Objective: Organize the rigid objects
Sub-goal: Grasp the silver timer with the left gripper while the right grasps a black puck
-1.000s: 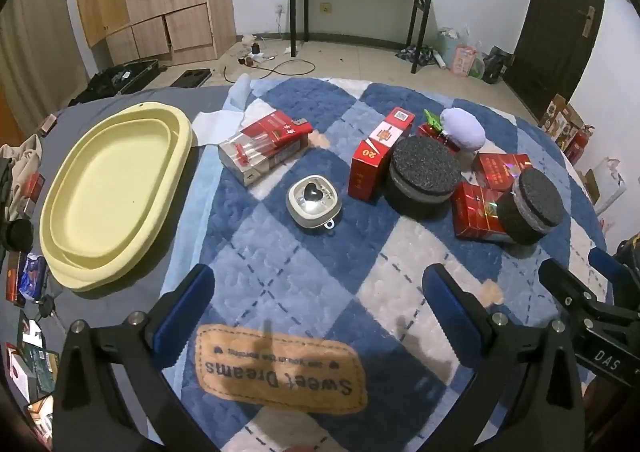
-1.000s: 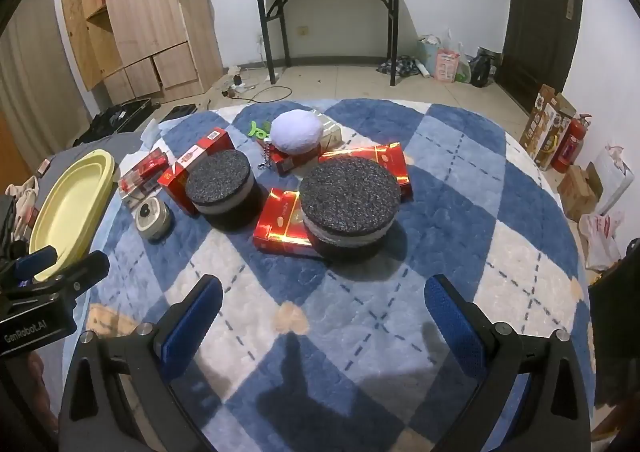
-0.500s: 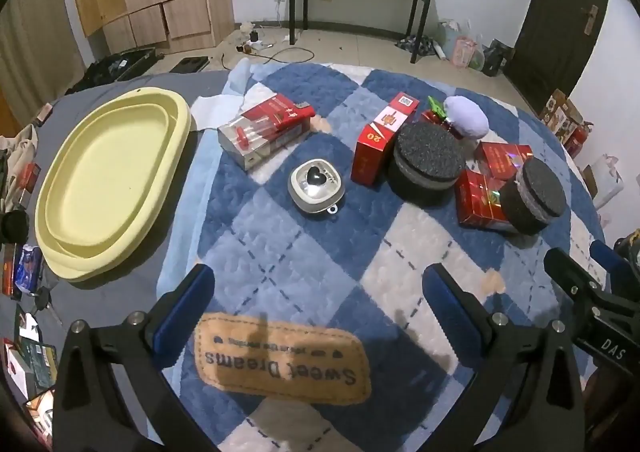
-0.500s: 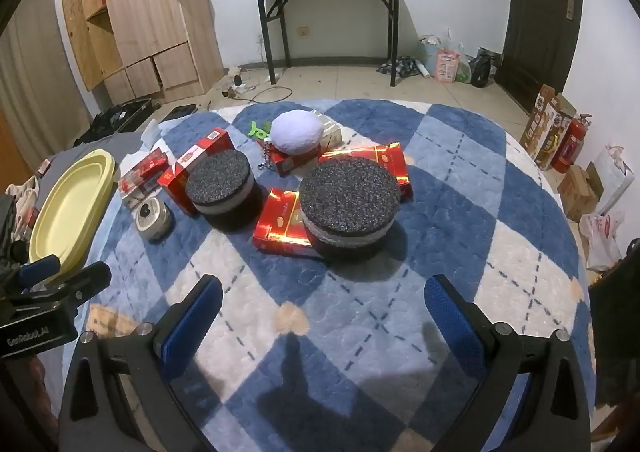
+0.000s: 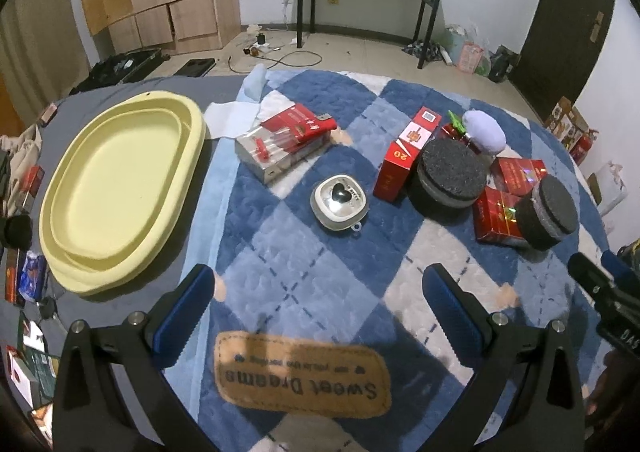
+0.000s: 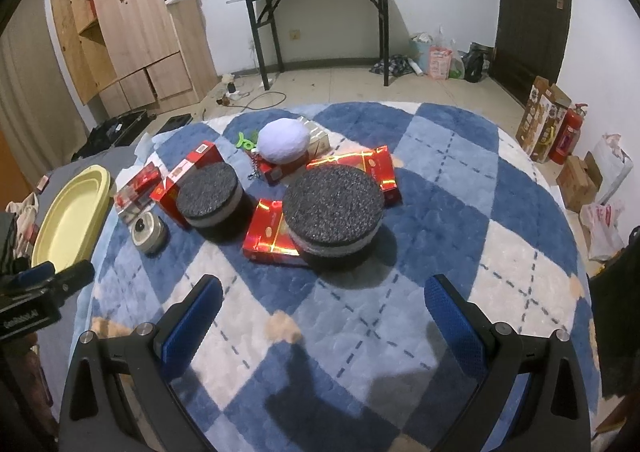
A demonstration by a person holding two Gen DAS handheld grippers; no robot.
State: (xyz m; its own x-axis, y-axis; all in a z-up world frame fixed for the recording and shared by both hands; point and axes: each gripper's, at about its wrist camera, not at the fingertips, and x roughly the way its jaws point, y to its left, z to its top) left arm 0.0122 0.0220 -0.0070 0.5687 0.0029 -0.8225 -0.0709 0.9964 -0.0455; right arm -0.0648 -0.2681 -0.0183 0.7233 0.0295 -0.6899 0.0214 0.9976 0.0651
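Jaws of both grippers stand spread wide with nothing between them. The left gripper [image 5: 320, 308] hovers over the blanket [image 5: 280, 264], above a tan "Sweet Dreams" patch [image 5: 302, 380]. Ahead of it, well apart from the fingers, lies a small square tin [image 5: 339, 202] with a black heart on its lid. Beyond the tin to the left lies a clear case [image 5: 286, 142] with red contents; to the right stands a red box [image 5: 408, 154], touching a round black-topped puck [image 5: 452, 174]. The yellow tray [image 5: 120, 188] lies empty, off the left finger's side, on grey cloth.

The right gripper [image 6: 322, 312] hovers over bare blanket too. Straight ahead, near but clear of its fingers, sits the larger puck [image 6: 334, 206], resting partly on a flat red pack [image 6: 268, 230]. A second puck [image 6: 210, 198] sits to its left, and a white dome [image 6: 283, 140] lies behind, atop more red packs.
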